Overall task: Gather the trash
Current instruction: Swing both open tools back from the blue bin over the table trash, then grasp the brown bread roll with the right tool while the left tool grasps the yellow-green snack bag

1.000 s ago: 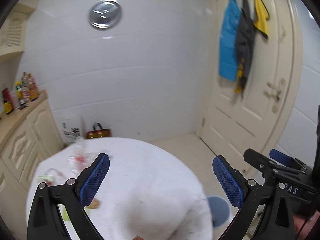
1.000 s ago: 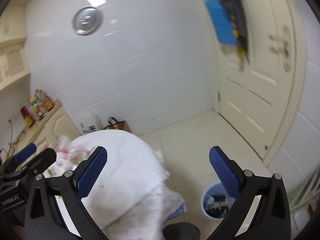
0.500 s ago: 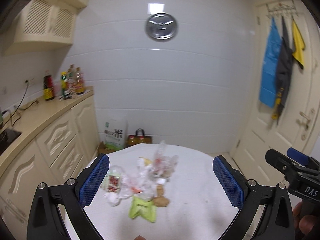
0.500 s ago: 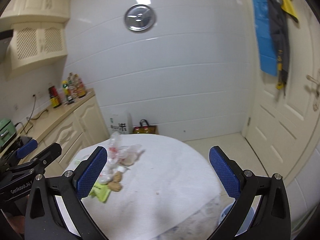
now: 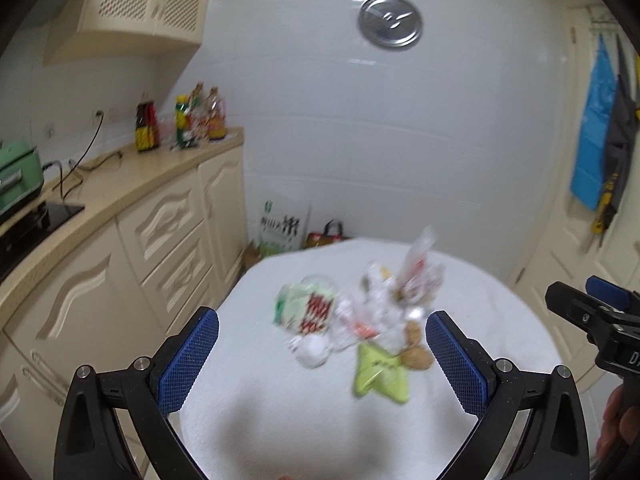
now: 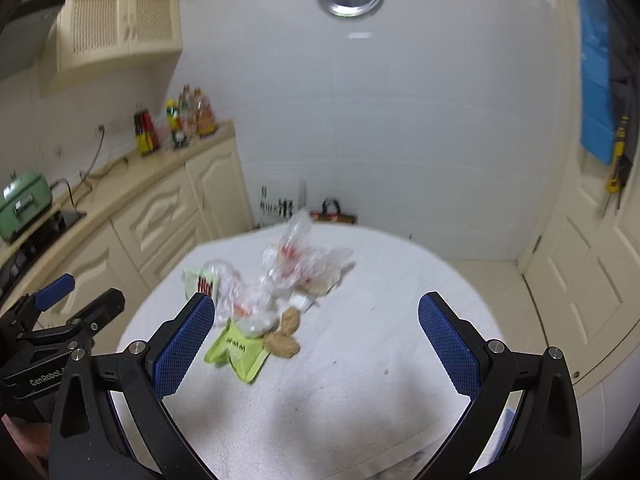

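Both grippers, left gripper (image 5: 322, 354) and right gripper (image 6: 316, 338), hover with fingers spread wide and nothing between them. I'd worry a grab into that loose heap scatters the nuts (image 6: 285, 338) or snags the cloth-covered surface (image 6: 392, 320). The trash pile (image 5: 360, 316) lies ahead of the fingertips, mid-surface, the green wrapper (image 5: 380, 372) nearest.
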Tool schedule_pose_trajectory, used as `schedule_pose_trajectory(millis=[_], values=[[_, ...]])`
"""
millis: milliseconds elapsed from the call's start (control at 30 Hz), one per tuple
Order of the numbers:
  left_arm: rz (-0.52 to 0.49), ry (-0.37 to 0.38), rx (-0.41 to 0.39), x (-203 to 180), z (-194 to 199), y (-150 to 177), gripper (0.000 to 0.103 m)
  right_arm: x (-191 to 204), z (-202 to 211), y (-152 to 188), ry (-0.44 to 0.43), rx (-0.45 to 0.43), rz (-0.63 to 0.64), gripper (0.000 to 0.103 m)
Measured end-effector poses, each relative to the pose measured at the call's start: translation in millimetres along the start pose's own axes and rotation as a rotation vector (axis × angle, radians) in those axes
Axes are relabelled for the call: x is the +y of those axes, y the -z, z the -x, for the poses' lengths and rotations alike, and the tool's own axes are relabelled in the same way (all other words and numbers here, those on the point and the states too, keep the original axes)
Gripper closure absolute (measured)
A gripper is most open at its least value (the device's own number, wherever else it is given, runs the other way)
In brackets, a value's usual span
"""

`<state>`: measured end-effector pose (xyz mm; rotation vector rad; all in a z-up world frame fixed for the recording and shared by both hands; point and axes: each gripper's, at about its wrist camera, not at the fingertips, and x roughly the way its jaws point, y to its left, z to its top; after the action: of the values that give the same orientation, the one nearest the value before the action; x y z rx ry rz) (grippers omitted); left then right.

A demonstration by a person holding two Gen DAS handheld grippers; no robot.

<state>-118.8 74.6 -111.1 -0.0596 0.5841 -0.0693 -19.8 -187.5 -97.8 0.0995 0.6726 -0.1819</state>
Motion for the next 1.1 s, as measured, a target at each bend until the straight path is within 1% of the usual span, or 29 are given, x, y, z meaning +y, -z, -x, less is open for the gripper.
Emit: schedule_pose_trajectory(millis=[100, 167, 233, 300, 433, 533, 633, 700, 767, 833, 900, 967, 1033, 1100], values=[[0.005, -0.016, 0.049, 5.2, -17.9, -1.0, 0.001, 7.7, -27.1, 8.2, -0.020, 0.065, 0.006, 0.000], [0.011, -0.014, 0.089, 2.8, -29.2, 2.5, 0.001, 12.1, -44.3, 14.6, -0.025, 0.106, 0.019, 0.001], [0.006, -0.007, 0.119, -0.3, -40.2, 2.2, 0.001, 16.2, -62.9, 21.5, -0.031, 0.151, 0.030, 0.005], [-0.008, 0.002, 0.155, -6.8, -52.9, 2.7, 0.001, 17.5, -79.9, 28.3, -0.035, 0.196, 0.035, 0.014], [-0.031, 0.021, 0.206, -21.2, -77.4, -2.6, 0.001, 17.7, -111.5, 42.8, -0.040, 0.269, 0.042, 0.019], [-0.042, 0.023, 0.234, -31.1, -94.0, -3.6, 0.001, 16.3, -129.2, 49.5, -0.051, 0.304, 0.047, 0.023], [-0.046, 0.022, 0.260, -34.1, -110.7, -2.4, 0.001, 16.5, -147.0, 55.6, -0.057, 0.325, 0.056, 0.029], [-0.048, 0.017, 0.271, -35.9, -119.5, -2.5, 0.001, 18.3, -156.2, 58.8, -0.080, 0.338, 0.061, 0.036], [-0.047, 0.018, 0.283, -37.9, -126.8, -1.5, 0.001, 21.8, -166.0, 62.6, -0.111, 0.352, 0.072, 0.037], [-0.051, 0.021, 0.292, -40.5, -135.3, -2.1, 0.001, 24.7, -172.8, 66.1, -0.115, 0.361, 0.091, 0.043], [-0.058, 0.031, 0.302, -43.5, -142.2, -1.3, 0.001, 27.3, -173.5, 67.7, -0.098, 0.346, 0.130, 0.062], [-0.054, 0.040, 0.307, -45.9, -148.3, -2.7, 0.001, 21.5, -171.8, 66.2, -0.106, 0.344, 0.123, 0.072], [-0.066, 0.044, 0.317, -48.7, -158.4, -1.6, 0.001, 13.6, -168.9, 66.3, -0.118, 0.348, 0.110, 0.072], [-0.072, 0.052, 0.327, -54.0, -165.6, -1.0, 0.001, 5.3, -163.5, 67.9, -0.106, 0.343, 0.103, 0.072]])
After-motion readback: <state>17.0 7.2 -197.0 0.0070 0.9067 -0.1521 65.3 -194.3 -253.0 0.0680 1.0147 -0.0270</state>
